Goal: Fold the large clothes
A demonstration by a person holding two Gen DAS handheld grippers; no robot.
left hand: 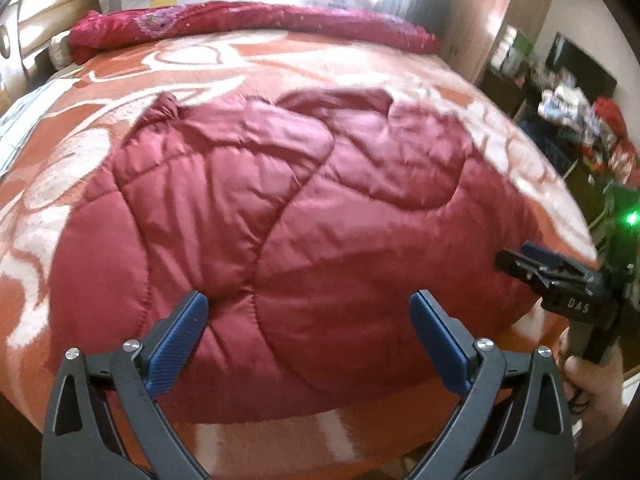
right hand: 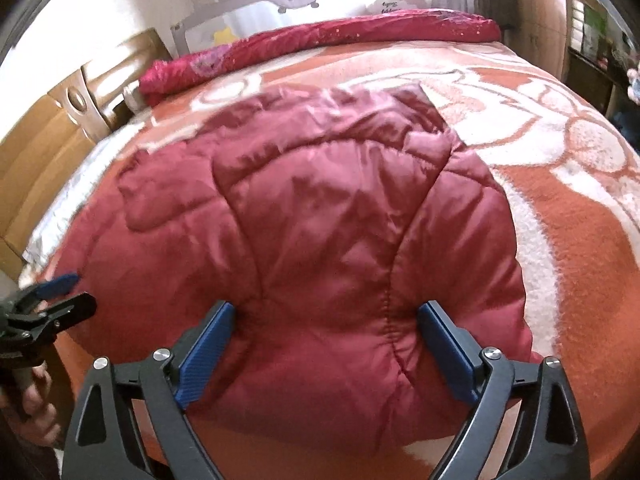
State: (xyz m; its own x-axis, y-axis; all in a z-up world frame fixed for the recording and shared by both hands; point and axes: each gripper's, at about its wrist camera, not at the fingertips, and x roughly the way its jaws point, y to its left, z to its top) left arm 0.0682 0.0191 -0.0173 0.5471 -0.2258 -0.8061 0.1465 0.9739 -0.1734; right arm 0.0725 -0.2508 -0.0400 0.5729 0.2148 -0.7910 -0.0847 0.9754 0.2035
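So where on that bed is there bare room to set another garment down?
Bare orange-and-white blanket lies right of the red quilted jacket, and a strip runs between it and the rolled crimson quilt at the far edge. The near edge is crowded: jacket plus both grippers.

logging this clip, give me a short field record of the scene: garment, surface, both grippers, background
garment: dark red quilted jacket, folded into a puffy bundle
surface: orange and white patterned blanket on a bed
left gripper: open above the jacket's near edge, nothing gripped
right gripper: jaws opening above the near edge, nothing gripped
background: rolled red quilt at the bed's far edge
fold state: compact, sleeves tucked out of sight
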